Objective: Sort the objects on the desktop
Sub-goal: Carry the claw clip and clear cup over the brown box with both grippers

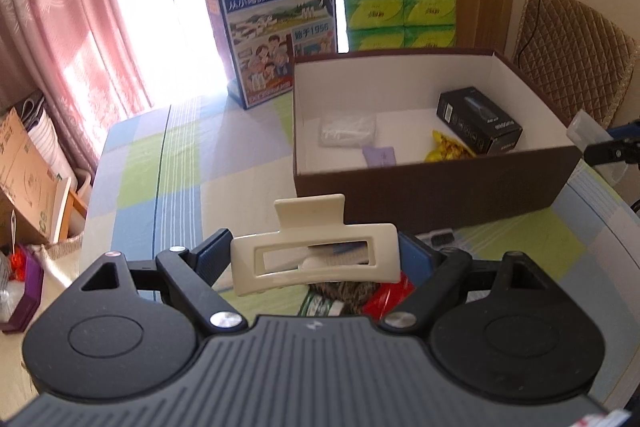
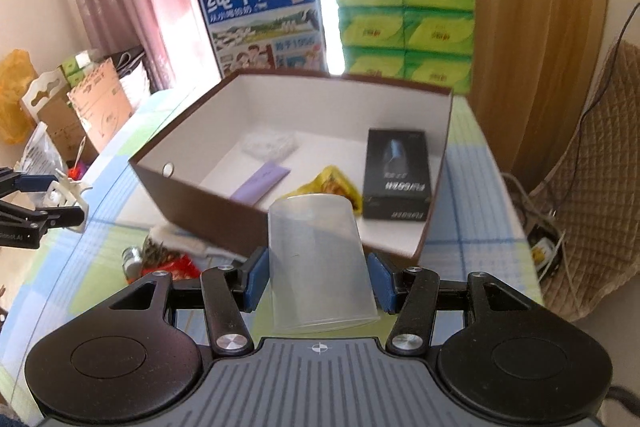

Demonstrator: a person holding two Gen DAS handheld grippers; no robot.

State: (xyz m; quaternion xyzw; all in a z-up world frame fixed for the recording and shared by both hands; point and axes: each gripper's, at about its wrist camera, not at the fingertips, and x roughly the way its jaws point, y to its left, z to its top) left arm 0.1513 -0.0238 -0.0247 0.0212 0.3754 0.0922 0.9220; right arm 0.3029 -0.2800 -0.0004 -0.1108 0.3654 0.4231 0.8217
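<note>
While both grippers are loaded, we record the following.

Left gripper (image 1: 316, 259): clenched on a cream hair clip (image 1: 316, 259); the blue pads press its two ends, and the clip is raised off the table, just short of the box's near wall.

Right gripper (image 2: 318, 281): grasping a clear plastic cup (image 2: 320, 263), held bottom-forward with the open mouth toward the camera, over the box's near corner.

Box (image 2: 208, 203): brown outside, white inside, open-topped, standing on the checked tablecloth (image 1: 180, 163). It holds a black carton (image 2: 396, 175), a yellow wrapper (image 2: 334, 185), a purple slip (image 2: 262, 183) and a clear packet (image 2: 270, 145).

Unsorted items: a small heap lies on the cloth against the box's near wall, with a red wrapper (image 2: 182, 263) and a small jar (image 2: 132, 259) among it; we cannot tell the rest.

Step in hand, in our judgement: carrying clip and cup over the wall for release inside.

Advice, cup: we would clear the rim fully and lower it toward the bare white floor left of the carton before parting the jaws; it is light and round and likely to roll.

Advice, clip: we would aim for the open floor near the left wall.

Risk: both grippers crowd one opening; we would enter one at a time.
</note>
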